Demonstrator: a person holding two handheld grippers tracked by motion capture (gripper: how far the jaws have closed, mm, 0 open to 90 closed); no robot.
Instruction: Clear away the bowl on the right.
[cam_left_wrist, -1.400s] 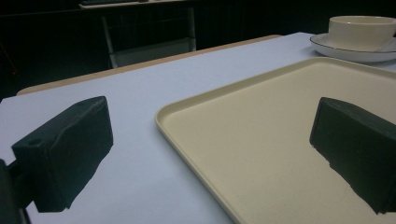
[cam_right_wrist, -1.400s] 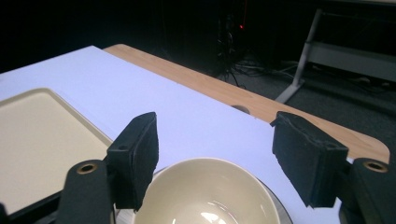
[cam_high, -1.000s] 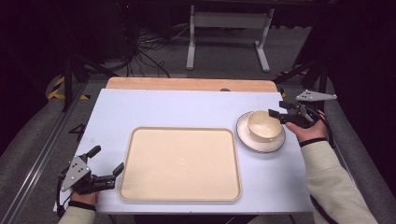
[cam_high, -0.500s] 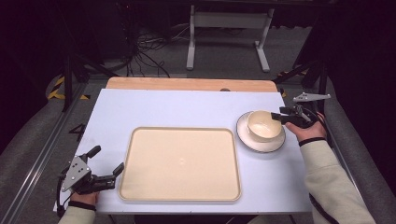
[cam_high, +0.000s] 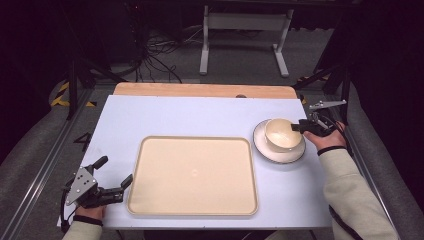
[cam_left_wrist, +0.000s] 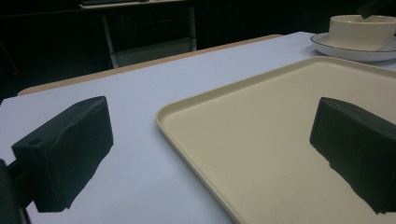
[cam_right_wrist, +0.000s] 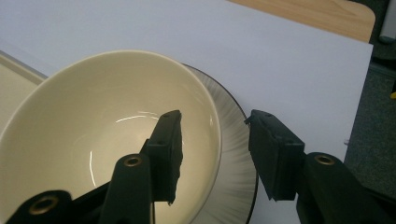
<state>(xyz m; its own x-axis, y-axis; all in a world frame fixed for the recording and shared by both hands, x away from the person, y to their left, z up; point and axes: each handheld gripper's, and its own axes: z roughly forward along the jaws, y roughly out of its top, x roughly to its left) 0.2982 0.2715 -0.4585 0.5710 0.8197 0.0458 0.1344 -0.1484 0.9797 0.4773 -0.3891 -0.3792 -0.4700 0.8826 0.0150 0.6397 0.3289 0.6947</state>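
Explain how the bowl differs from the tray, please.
The bowl is round and deep; the tray is rectangular and shallow. The bowl stands on a plate; the tray lies directly on the table. The right gripper straddles the bowl's rim; the tray holds nothing. Both are cream.

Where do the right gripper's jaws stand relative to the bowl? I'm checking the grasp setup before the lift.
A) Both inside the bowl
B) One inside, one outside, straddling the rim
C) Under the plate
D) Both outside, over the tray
B: in the right gripper view, the right gripper has one jaw inside the bowl and the other outside its rim, over the plate.
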